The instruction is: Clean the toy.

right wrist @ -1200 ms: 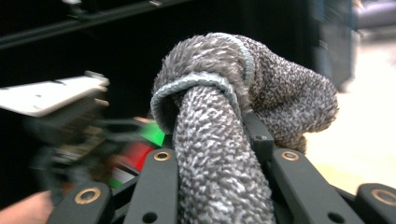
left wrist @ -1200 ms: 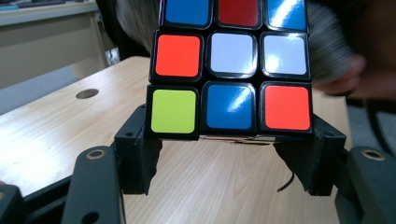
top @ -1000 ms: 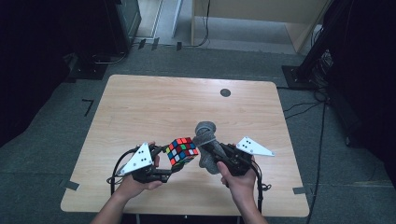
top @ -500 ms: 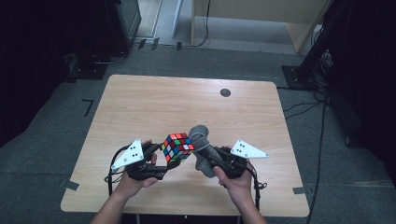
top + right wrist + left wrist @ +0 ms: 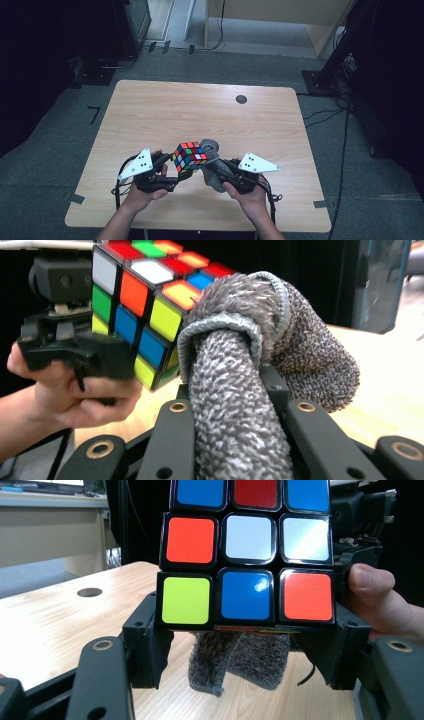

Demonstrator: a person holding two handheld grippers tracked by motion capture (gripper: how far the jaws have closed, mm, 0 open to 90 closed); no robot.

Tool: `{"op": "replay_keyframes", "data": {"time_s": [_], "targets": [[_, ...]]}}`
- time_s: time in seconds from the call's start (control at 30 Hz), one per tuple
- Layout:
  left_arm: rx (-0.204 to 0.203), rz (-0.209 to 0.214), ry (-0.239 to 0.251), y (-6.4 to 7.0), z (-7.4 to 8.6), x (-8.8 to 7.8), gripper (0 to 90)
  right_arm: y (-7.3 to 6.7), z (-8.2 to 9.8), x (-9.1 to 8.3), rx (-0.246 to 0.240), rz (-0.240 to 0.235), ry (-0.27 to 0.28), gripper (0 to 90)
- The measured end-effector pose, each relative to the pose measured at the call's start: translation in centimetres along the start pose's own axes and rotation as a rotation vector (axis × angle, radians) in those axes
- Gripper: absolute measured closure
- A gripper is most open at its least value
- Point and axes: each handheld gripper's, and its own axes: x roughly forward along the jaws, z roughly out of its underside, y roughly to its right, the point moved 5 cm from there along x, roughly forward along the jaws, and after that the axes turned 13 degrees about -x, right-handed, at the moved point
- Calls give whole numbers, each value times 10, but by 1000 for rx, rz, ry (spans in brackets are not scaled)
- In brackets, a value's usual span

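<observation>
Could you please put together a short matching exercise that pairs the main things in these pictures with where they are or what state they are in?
Things:
1. puzzle cube
2. grey cloth
3. round dark hole
4. right gripper

States or places:
A. in the table top near its far edge
B. clamped between the left gripper's jaws, above the table
C. shut on the cloth, which rests against the cube's side
D. folded and fuzzy, gripped between two jaws

Pairs: 1-B, 2-D, 3-A, 4-C
</observation>
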Motion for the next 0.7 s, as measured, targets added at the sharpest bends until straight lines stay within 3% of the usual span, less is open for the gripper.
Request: {"op": "replay_keyframes", "data": {"time_s": [0.07,0.23,0.3,0.37,0.47,0.57,0.7], "targets": [[-5,3,5,1,-1,0,345,-2,4,2,-16,-24,-12,751],[-59,6,42,-3,-4,-3,345,-20,23,22,-32,-143,-116,744],[-87,10,67,-1,-4,-1,345,-29,28,29,19,-203,-115,742],[-78,-11,61,2,0,6,345,-38,28,36,42,-235,-88,741],[-70,-44,31,4,7,15,345,-41,25,37,64,-221,-65,746],[-88,-51,45,2,5,13,345,-33,28,34,105,-180,-64,752],[-92,-48,77,1,0,6,345,-15,33,27,187,-79,-44,755]]}}
